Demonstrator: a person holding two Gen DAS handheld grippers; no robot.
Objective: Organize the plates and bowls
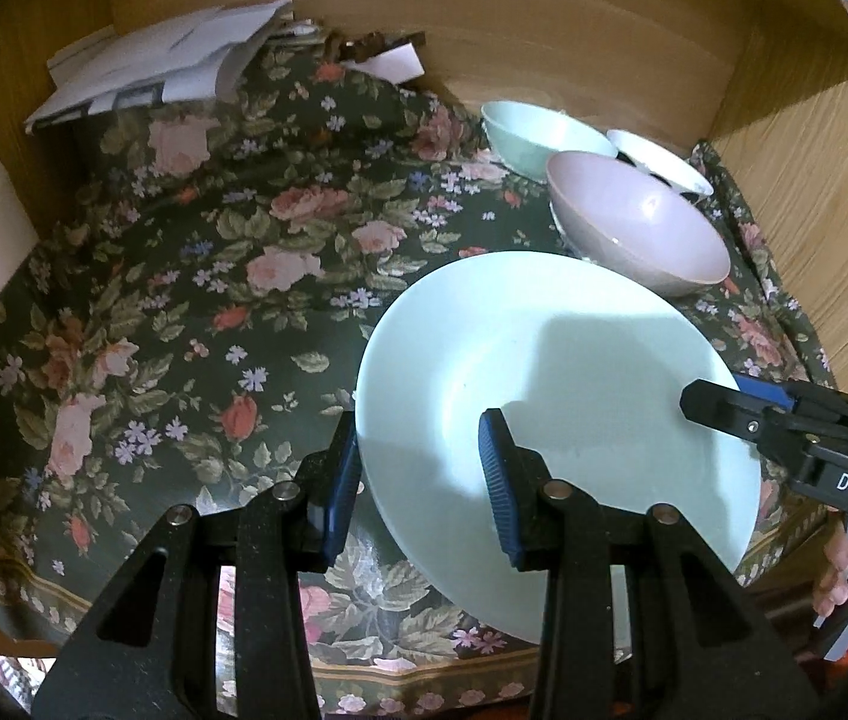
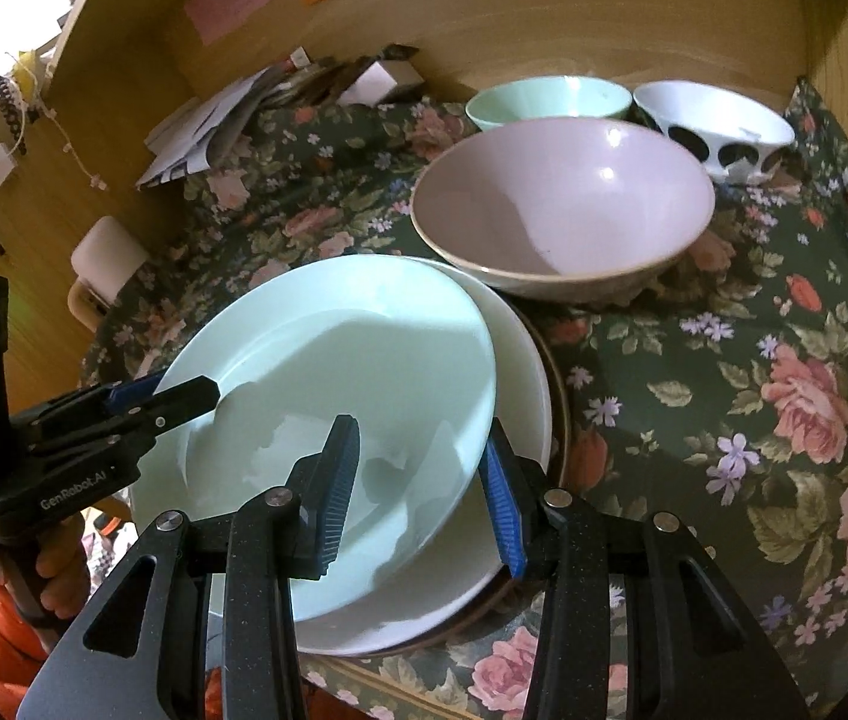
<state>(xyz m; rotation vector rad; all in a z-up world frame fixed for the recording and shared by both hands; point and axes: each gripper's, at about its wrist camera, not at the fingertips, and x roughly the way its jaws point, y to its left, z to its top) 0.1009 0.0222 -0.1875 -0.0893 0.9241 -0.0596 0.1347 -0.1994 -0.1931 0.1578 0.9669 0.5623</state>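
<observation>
We hold the mint plate (image 2: 328, 360) between both tools: the left gripper (image 1: 421, 474) has its fingers closed on the plate's left rim, the right gripper (image 2: 418, 480) on its right rim, one pad above and one below. The plate sits tilted directly over the white plate (image 2: 520, 372) at the table's (image 2: 724, 372) near edge. We judge the coming move straight down, both hands equally near.
</observation>
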